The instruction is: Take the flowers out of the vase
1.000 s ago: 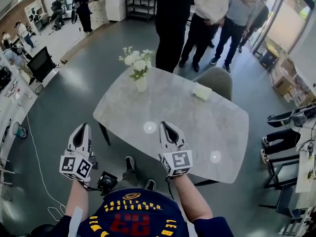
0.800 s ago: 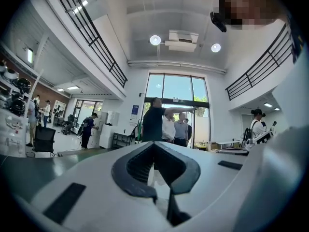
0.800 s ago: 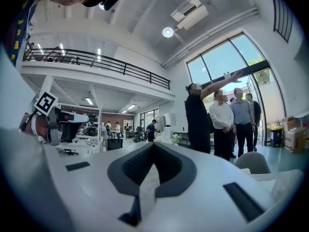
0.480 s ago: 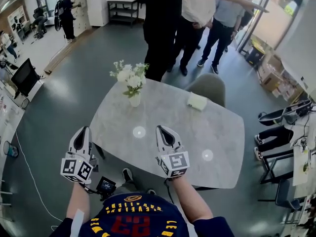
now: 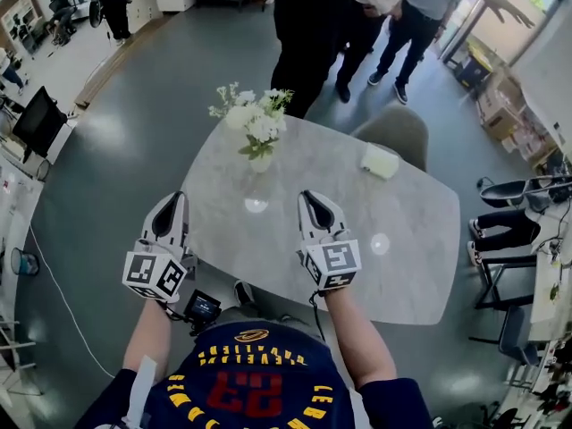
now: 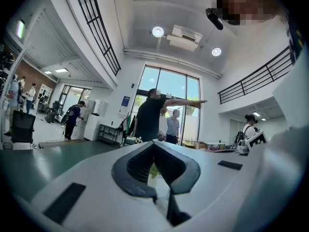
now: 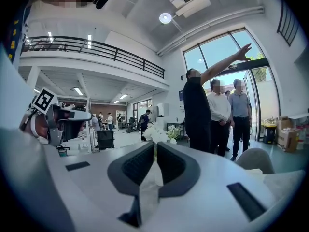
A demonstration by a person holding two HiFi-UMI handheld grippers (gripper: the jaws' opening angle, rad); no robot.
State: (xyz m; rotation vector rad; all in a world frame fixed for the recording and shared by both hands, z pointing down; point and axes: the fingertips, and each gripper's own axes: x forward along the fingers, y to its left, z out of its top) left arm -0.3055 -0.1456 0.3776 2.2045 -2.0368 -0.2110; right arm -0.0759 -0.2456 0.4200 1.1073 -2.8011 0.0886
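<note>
Grey tabletop (image 5: 393, 204) carries a vase (image 5: 261, 162) of white flowers (image 5: 255, 119), ahead between the left tool (image 5: 172, 206) and right tool (image 5: 310, 202), both closed, empty.

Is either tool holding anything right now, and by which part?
Nothing is held. The left tool and right tool are both shut and empty, short of the white flowers in their small pale vase.

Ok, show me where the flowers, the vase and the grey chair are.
flowers (image 5: 255, 121), head view, on the white blooms.
vase (image 5: 261, 163), head view, on its pale body under the stems.
chair (image 5: 399, 134), head view, on the grey backrest beyond the table's far edge.
</note>
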